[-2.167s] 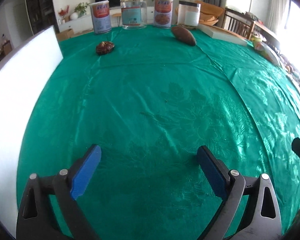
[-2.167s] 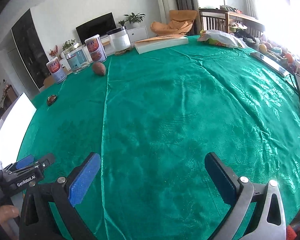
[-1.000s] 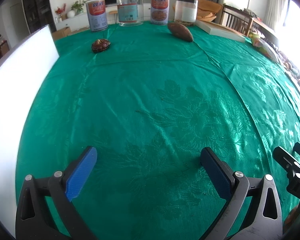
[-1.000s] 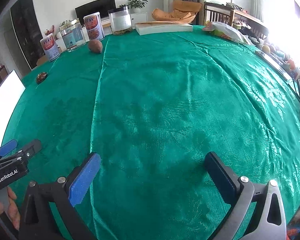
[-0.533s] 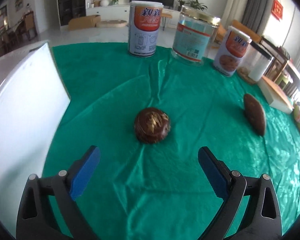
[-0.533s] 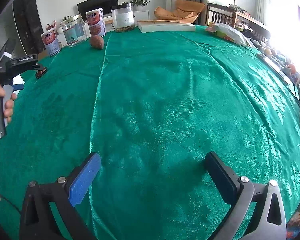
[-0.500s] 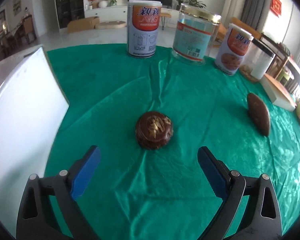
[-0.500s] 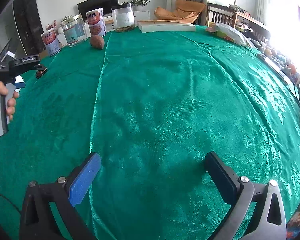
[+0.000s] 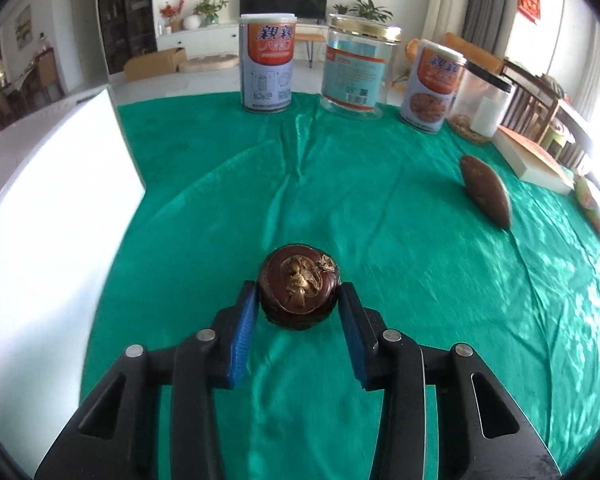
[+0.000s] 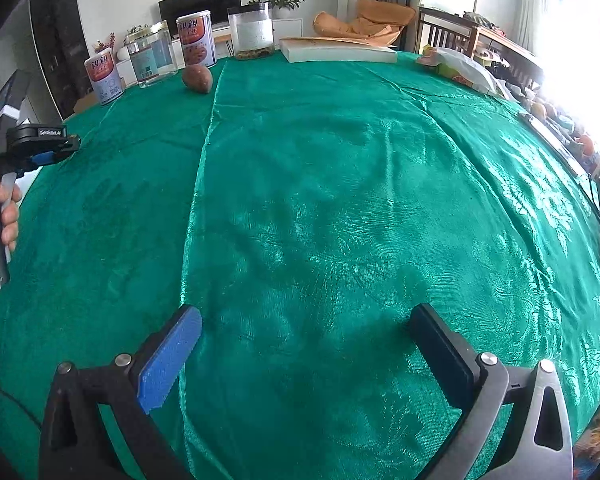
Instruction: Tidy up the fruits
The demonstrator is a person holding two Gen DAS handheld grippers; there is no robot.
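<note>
1. While its blue pads (image 9: 244,320) press against both sides of a round, dark brown fruit (image 9: 297,291), the left gripper (image 9: 298,312) is closed down to the fruit's width. The fruit sits between the fingertips, and it is unclear whether it rests on the green tablecloth (image 9: 380,208) or is just lifted.
2. Ahead of those fingers and off to their right lies a second fruit, an oval brown fruit (image 9: 486,190), well apart from the gripper.
3. Farther ahead stand two printed cans (image 9: 266,64), a clear jar (image 9: 358,72) between them, and a clear jar with a dark lid to their right. A white board (image 9: 52,208) lies to the left of the fingers.
4. The right gripper (image 10: 304,344) hangs wide open over bare cloth, holding nothing; the oval fruit is far ahead of it.
5. The step in hand looks like grasping the first fruit. Next would likely be lifting it and carrying it towards the other fruit, keeping the squeeze gentle.
</note>
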